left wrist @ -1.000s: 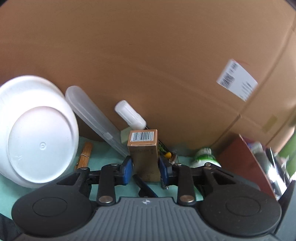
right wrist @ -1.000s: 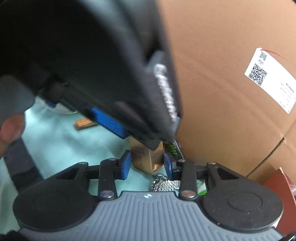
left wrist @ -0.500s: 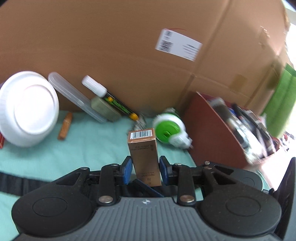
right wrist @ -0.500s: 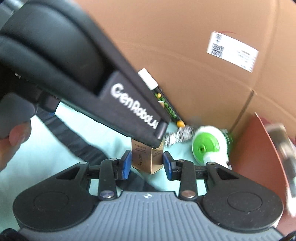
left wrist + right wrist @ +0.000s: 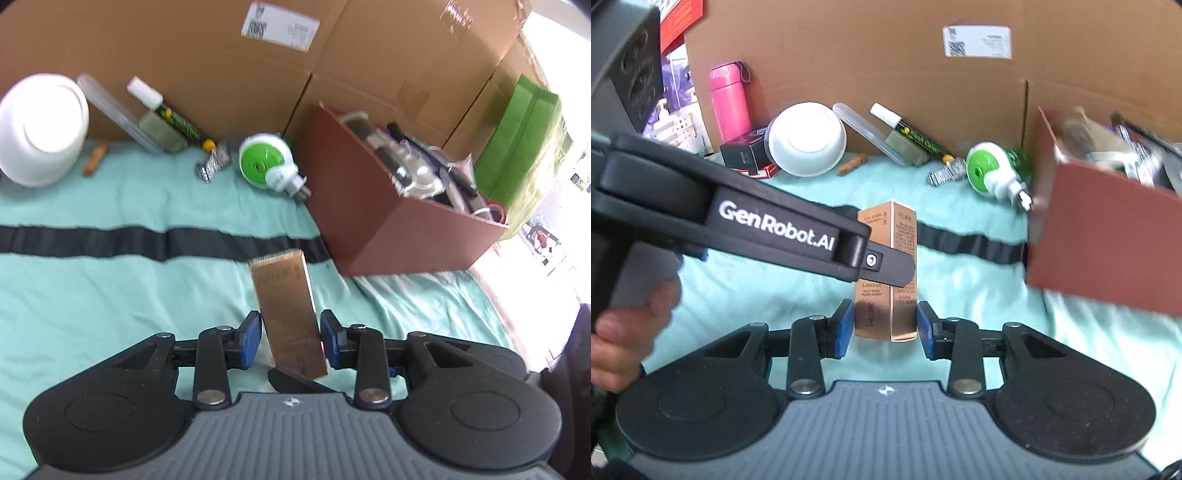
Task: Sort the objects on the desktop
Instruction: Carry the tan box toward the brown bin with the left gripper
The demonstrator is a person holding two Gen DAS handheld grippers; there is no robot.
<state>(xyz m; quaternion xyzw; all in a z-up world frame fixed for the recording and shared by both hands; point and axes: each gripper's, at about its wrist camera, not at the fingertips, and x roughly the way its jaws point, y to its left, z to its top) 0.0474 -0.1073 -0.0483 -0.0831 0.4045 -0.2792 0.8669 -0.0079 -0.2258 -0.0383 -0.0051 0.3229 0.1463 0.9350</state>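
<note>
My left gripper [image 5: 290, 328] has its fingers [image 5: 251, 334] opening around the gold box [image 5: 284, 295], and a sliver of gap shows at each blue pad, so neither presses on it. My right gripper [image 5: 885, 325] is clamped on the lower end of that box, pads flat on both sides. The box stands nearly upright over the teal cloth [image 5: 110, 295], near the brown bin [image 5: 388, 229]; I cannot tell whether its base touches the cloth.
</note>
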